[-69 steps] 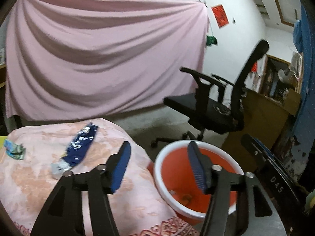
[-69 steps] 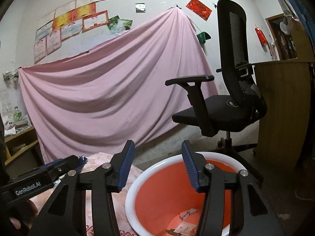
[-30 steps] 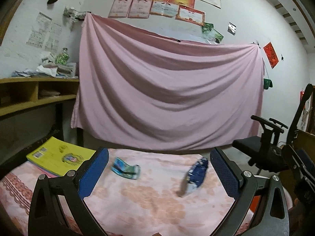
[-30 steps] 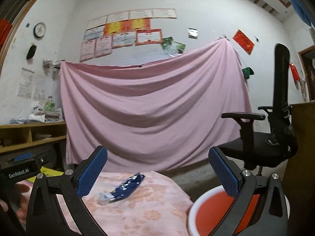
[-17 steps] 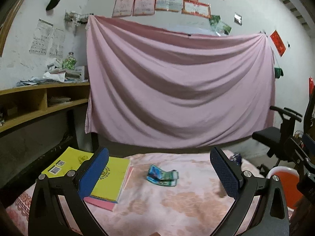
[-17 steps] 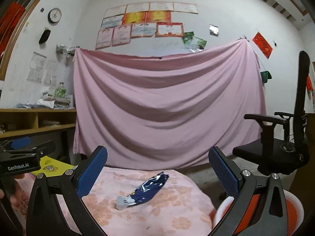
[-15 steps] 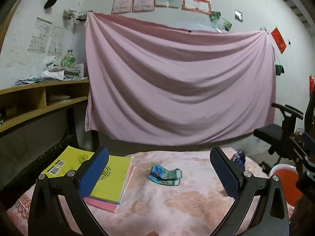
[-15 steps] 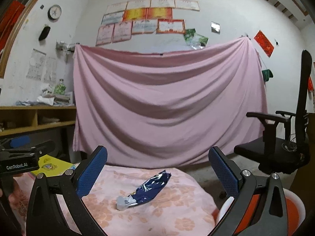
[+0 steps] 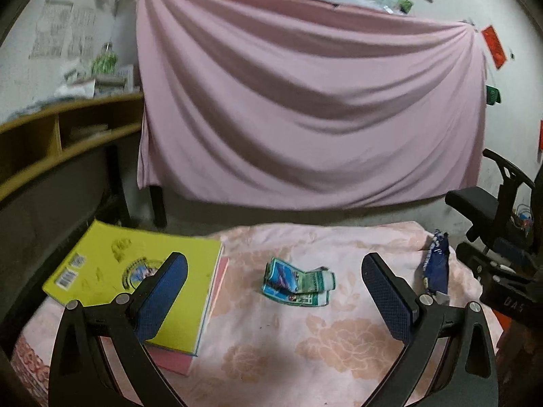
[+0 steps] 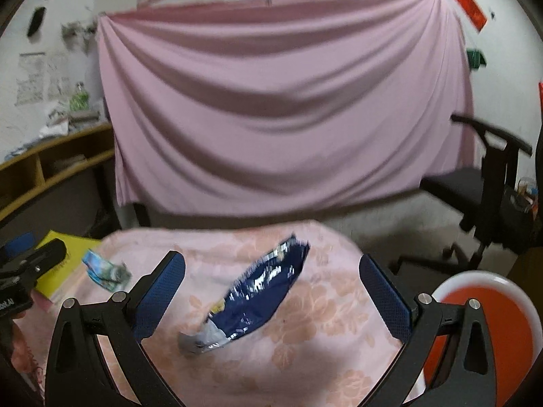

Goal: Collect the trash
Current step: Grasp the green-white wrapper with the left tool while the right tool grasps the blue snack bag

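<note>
Left gripper (image 9: 275,293) was spread wide and empty above the floral tablecloth (image 9: 339,339), framing a crumpled green-blue wrapper (image 9: 297,283). Only this view showed the whole yellow book (image 9: 135,281), stacked on a pink one.

Right gripper (image 10: 271,296), equally wide and empty, hovered over the dark blue snack bag (image 10: 258,291). Only here: the orange bin (image 10: 488,322) off the table's right edge, office chair (image 10: 482,183) behind.

On the bench (image 9: 339,346), the book (image 9: 135,271) lies at the left edge, the crumpled packet (image 9: 297,283) mid-bench, the long wrapper (image 9: 436,268) near the right edge.
</note>
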`<act>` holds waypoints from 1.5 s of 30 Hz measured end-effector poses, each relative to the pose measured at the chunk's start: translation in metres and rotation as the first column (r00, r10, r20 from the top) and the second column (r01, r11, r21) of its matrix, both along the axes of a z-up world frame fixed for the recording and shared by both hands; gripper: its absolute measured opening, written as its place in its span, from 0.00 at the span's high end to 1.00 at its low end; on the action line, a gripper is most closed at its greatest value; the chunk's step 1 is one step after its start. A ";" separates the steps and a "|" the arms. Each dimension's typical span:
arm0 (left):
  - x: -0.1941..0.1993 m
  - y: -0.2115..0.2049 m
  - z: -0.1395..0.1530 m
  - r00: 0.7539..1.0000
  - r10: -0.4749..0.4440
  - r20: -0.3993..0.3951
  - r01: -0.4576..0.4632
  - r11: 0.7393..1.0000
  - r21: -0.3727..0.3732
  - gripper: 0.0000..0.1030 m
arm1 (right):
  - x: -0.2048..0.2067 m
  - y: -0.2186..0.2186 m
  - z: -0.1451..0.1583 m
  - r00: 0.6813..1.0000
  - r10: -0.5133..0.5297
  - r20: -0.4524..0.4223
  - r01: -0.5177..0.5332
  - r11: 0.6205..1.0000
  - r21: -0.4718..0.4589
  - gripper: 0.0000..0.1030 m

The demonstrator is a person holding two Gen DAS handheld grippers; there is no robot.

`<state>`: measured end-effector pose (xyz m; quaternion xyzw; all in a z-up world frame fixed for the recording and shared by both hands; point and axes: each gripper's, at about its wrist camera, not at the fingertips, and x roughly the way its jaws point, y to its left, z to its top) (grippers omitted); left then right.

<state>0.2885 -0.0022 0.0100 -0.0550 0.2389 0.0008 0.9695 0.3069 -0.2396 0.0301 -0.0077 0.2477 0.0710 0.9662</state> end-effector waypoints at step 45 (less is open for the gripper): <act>-0.013 -0.028 -0.016 0.989 -0.113 -0.092 0.106 0.991 -0.080 0.90 | -0.008 0.001 -0.022 0.956 0.206 -0.207 -0.186 0.976 0.113 0.79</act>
